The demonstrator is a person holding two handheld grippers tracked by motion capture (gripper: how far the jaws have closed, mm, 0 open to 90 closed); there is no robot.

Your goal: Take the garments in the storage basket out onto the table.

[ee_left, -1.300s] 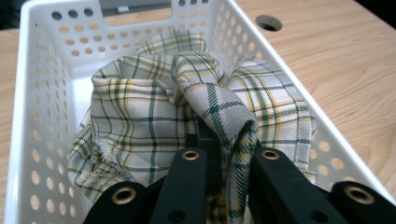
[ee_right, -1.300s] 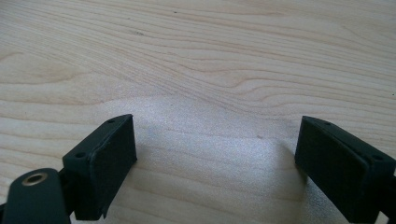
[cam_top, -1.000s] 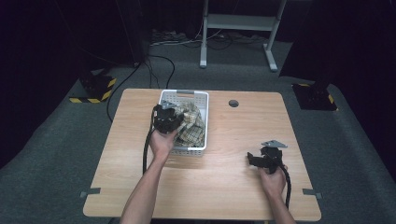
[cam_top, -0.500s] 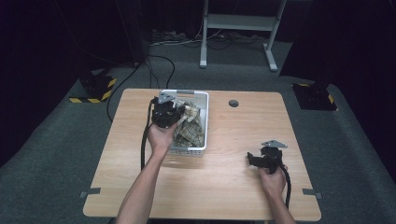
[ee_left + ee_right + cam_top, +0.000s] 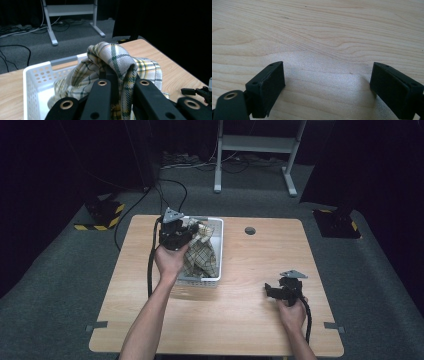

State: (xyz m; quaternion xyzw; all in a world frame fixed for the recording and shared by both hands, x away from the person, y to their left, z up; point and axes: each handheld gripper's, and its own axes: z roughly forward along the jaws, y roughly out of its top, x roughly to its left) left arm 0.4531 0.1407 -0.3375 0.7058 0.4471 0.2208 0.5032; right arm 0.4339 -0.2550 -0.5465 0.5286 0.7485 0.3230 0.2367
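Wooden surface [image 5: 235, 310], pale grain, rounded corners; the near half and the whole right side lie bare, so there is plenty of open room around the right gripper [image 5: 280, 290]. A white perforated basket [image 5: 216, 227] sits at about 11 o'clock from the surface's centre, its near wall well back from the near edge and its left wall a fair way in from the left edge. A small round grommet hole [image 5: 250, 230] sits at 12 o'clock, near the far edge. Beyond that edge: dark carpet, loose cables, a white frame leg.

Left gripper [image 5: 176, 234] is over the basket's left part, fingers clenched on a plaid cloth [image 5: 201, 255] (cream with green and yellow lines). In the left gripper view the cloth [image 5: 117, 62] bunches over the black fingers [image 5: 100, 97] in a soft rounded fold, its lower part draping down into the basket [image 5: 32, 77].

Against the frame a second ago: the left gripper has come up and sits farther toward 12 o'clock, and more of the cloth is drawn out of the heap and hangs stretched. Right gripper unchanged in place.

Right gripper rests low at 4 o'clock, fingers [image 5: 268, 87] spread wide apart, nothing between them but bare wood (matte black pads, blocky).
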